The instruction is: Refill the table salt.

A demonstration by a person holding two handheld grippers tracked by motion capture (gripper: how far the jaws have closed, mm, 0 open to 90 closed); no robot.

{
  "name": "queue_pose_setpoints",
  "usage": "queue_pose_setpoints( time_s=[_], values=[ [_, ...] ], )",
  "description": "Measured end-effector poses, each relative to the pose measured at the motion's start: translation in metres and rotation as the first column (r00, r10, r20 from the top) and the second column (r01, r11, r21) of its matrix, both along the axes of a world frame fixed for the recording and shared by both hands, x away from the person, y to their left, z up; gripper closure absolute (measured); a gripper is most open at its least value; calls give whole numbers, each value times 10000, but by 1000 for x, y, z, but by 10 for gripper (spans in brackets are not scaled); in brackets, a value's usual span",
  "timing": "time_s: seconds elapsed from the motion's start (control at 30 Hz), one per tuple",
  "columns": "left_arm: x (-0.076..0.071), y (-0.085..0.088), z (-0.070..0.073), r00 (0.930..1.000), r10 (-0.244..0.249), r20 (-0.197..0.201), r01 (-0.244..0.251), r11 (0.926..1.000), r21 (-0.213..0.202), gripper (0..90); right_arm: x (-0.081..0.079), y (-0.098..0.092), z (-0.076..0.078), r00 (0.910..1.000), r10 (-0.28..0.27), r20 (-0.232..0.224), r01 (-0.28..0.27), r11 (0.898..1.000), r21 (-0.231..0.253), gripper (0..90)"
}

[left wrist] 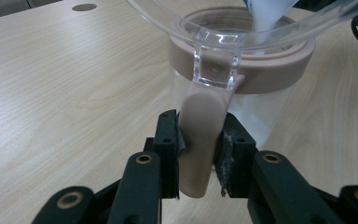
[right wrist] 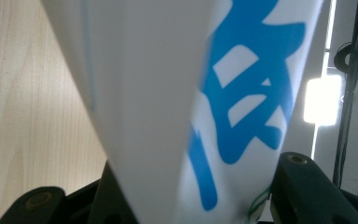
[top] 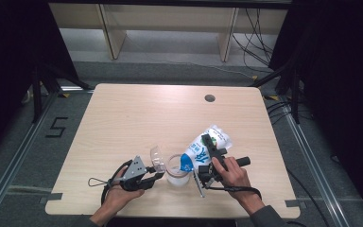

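Observation:
A clear jar with a beige rim stands near the table's front edge, its clear lid flipped up to the left. My left gripper is shut on the jar's beige handle, both pads pressing its sides. A white bag with blue print is tilted with its lower corner over the jar's mouth. My right gripper is shut on this bag, whose white and blue face lies between the jaws in the right gripper view.
The light wooden table has a round cable hole at the back right. Its front edge runs just below both hands. Cables lie on the floor at the far right, beyond the table.

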State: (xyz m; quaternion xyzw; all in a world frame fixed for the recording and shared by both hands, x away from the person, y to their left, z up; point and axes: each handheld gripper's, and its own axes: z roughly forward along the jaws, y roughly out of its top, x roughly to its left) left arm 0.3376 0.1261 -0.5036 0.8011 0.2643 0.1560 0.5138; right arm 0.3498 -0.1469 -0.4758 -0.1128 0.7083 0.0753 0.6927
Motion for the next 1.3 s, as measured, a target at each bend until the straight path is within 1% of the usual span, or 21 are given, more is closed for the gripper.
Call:
queue_pose_setpoints(
  time_s=[0.03, 0.1, 0.27, 0.3, 0.33, 0.4, 0.43, 0.47, 0.53, 0.57, 0.6, 1.13, 1.27, 1.3],
  values=[
    [0, -1, 0, 10000, 6, -22, -7, 10000, -86, 717, 0, 0, 0, 10000, -2, 14, 2, 10000, -22, 594],
    [0, 0, 0, 10000, 2, -2, -2, 10000, -15, 717, 0, 0, 0, 10000, 16, 17, -16, 10000, -4, 595],
    [0, 0, 0, 10000, 10, -7, -10, 10000, -16, 716, 0, 0, 0, 10000, 16, 10, -16, 10000, 7, 598],
    [0, -1, 0, 10000, 13, -25, -14, 10000, -88, 717, 0, 0, 0, 10000, 13, 8, -13, 10000, 11, 599],
    [0, 0, 0, 10000, 13, -6, -13, 10000, -15, 717, 0, 0, 0, 10000, 2, -4, -2, 10000, 14, 599],
    [0, -1, 0, 10000, 15, -27, -16, 10000, -88, 717, 0, 0, 0, 10000, 10, -11, -9, 10000, 16, 600],
    [0, 0, 0, 10000, 14, -2, -14, 10000, -9, 717, 0, 0, 0, 10000, 8, -8, -8, 10000, 17, 600],
    [0, 0, 0, 10000, 14, -1, -14, 10000, -16, 717, 0, 0, 1, 10000, 6, -4, -6, 10000, 14, 600],
    [0, -1, 0, 10000, 16, -23, -16, 10000, -88, 717, 0, 0, 0, 10000, 14, -14, -14, 10000, 32, 602],
    [0, 0, 0, 10000, 17, -19, -17, 10000, -59, 717, 0, 0, 0, 10000, 6, -9, -6, 10000, 13, 603],
    [-1, -1, 0, 10000, 40, -36, -41, 9999, -167, 717, 0, 0, 0, 10000, 7, -14, -7, 10000, 15, 603],
    [-1, -1, 0, 10000, 29, -1, -29, 9999, -106, 717, 0, 0, 1, 10000, 22, -40, -22, 10000, 18, 610],
    [-1, 0, 0, 10000, 31, -1, -31, 9999, -106, 717, 0, 0, 1, 10000, 51, -8, -51, 10000, -49, 611],
    [0, -1, 0, 10000, -16, 45, 17, 9999, -101, 717, 0, 1, 3, 9999, 102, 89, -100, 9997, -215, 612]
  ],
)
